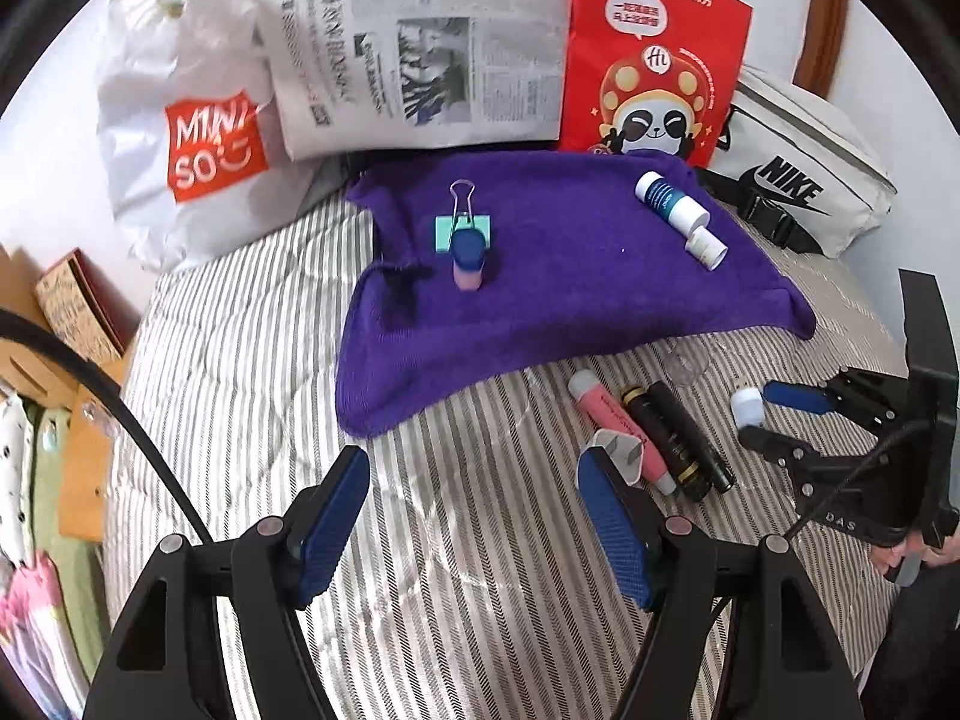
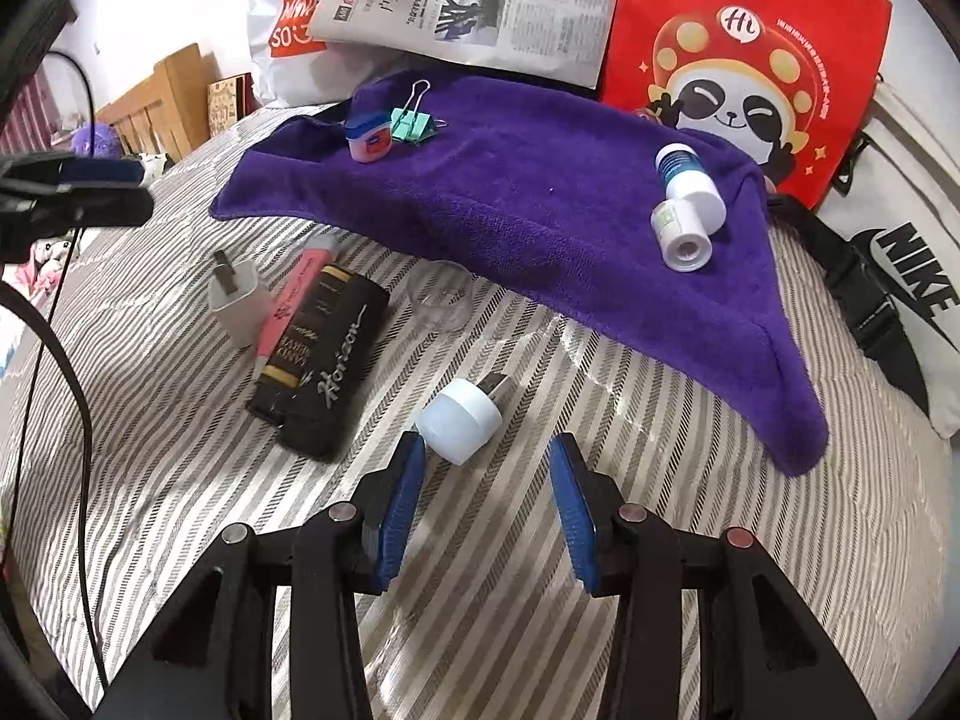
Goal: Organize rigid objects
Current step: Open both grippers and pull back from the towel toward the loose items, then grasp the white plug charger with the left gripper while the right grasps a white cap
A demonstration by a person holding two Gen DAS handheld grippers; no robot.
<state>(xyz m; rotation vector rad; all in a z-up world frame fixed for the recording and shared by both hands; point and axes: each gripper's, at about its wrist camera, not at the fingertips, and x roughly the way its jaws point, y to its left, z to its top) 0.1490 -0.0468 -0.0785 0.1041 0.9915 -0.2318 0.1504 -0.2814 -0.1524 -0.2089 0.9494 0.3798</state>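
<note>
Both tools spread wide, nothing held.

The small white round USB lamp (image 2: 461, 418) is seen just ahead of the right tool (image 2: 487, 456); the left tool (image 1: 474, 477) is poised above the striped bed (image 1: 252, 312).

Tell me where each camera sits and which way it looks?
Left wrist view: it sits on the left gripper, looks forward over the striped bed at the purple towel; its own blue fingers show, open, plus the right gripper near a small white light.
Right wrist view: it sits on the right gripper, looks at the same towel; its open fingers show close to the white light, with the left gripper at the left edge.
Both share the towel, the red bag and the black box.
</note>
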